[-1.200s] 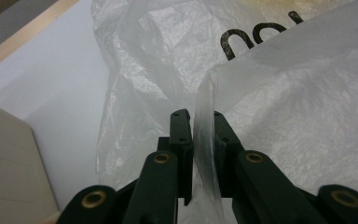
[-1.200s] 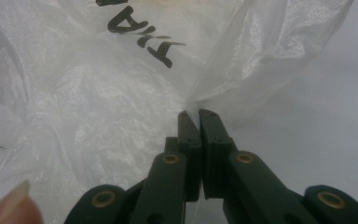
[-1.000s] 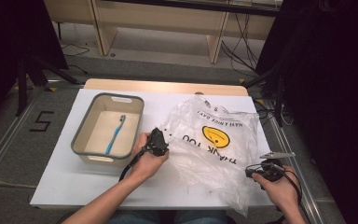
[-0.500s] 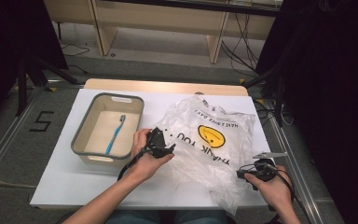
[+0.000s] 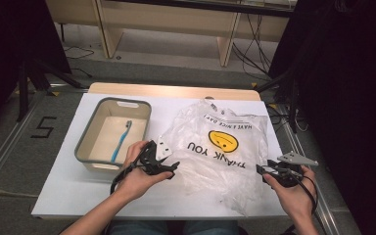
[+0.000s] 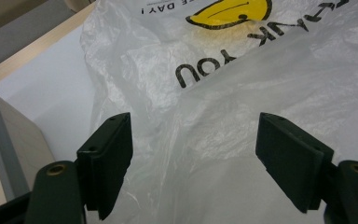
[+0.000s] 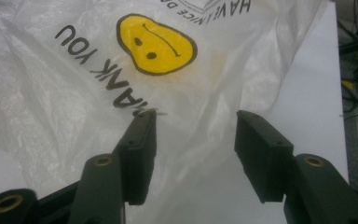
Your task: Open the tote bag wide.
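Observation:
A clear plastic bag [image 5: 215, 152] with a yellow smiley and "THANK YOU" print lies spread flat on the white table [image 5: 73, 188]. My left gripper [image 5: 169, 165] sits at the bag's left edge; its jaws have just been opening and now stand wide, the bag [image 6: 242, 107] lying under them ungripped. My right gripper [image 5: 263, 170] is at the bag's right edge; its jaws have just been opening too, with the film [image 7: 121, 70] loose below them. A blue toothbrush [image 5: 122, 141] lies in the grey bin [image 5: 85, 142].
The grey bin stands on the left half of the table, just left of my left hand. A wooden strip [image 5: 171, 90] runs along the table's far edge. Shelving legs and cables [image 5: 247, 54] are on the floor beyond.
Both grippers have let go of the bag and opened. The bag has settled flatter on the table. My left hand drew back toward the near left and both hands rose slightly.

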A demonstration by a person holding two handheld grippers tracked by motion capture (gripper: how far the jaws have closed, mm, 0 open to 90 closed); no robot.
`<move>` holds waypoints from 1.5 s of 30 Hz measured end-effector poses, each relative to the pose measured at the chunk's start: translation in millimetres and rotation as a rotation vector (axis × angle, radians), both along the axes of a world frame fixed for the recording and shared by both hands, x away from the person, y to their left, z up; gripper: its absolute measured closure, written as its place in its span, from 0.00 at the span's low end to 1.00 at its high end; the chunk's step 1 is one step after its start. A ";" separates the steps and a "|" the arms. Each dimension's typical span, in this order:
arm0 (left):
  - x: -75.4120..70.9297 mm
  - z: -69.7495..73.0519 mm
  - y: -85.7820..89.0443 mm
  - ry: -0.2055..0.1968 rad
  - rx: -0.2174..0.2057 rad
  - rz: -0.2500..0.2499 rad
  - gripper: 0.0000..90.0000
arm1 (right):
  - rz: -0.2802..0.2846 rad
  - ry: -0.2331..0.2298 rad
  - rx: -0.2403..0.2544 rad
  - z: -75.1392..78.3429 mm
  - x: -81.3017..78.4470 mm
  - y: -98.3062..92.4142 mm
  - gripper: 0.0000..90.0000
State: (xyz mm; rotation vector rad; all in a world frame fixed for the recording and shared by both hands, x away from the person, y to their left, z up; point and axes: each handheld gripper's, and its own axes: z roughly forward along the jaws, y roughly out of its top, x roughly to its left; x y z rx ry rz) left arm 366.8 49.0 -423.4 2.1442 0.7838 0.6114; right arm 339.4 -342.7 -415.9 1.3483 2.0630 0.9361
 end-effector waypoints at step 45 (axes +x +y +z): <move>-30.0 -8.5 49.5 0.039 -0.084 0.009 0.30 | 0.288 -0.034 0.093 -23.6 32.0 55.6 0.53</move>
